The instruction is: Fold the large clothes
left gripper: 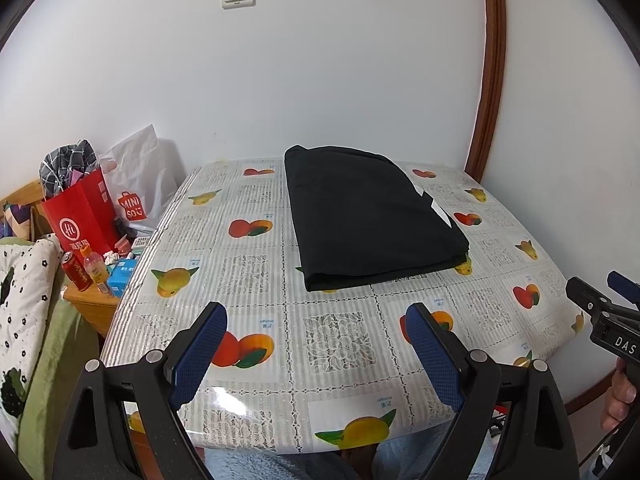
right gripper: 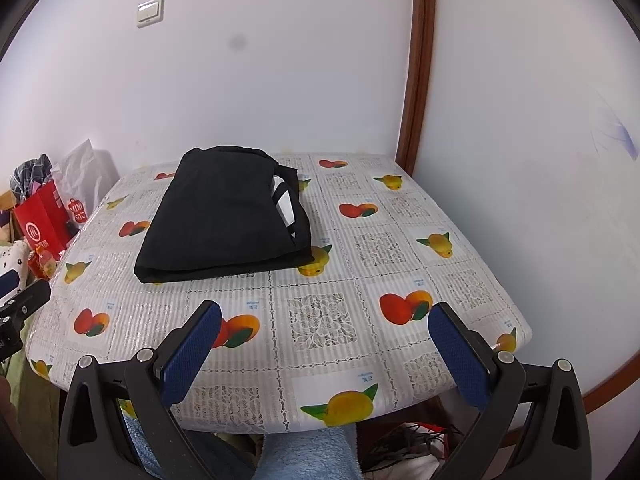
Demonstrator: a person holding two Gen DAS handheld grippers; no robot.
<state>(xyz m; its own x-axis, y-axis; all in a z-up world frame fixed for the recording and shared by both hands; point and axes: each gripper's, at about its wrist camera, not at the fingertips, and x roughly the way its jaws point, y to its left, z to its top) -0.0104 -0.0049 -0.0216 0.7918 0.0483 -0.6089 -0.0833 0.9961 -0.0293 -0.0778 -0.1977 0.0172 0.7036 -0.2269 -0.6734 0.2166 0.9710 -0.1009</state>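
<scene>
- Nearest, the left gripper (left gripper: 316, 340) hangs over the near edge of the desk (left gripper: 336, 376), its blue pads spread wide apart with nothing between them.
- The right gripper (right gripper: 325, 340) sits level with it at the same near edge, jaws equally wide and empty; in the left wrist view it shows just at the right border.
- Between the grippers and the cloth lies a bare strip of fruit-patterned covering, so neither gripper touches the garment.
- The black garment (left gripper: 368, 216) rests farther in, about mid-desk toward the wall, already a compact layered rectangle.
- Its long axis runs near to far, the near short edge facing both grippers; a white patch shows along its right side.
- It lies ahead and a little right of the left gripper, ahead and left of the right one, so it sits between the two, neither clearly closer.
- Judging by its tidy shape, the folding looks close to finished.
- Farthest left, off the desk, stands a red paper bag (left gripper: 80, 220).
</scene>
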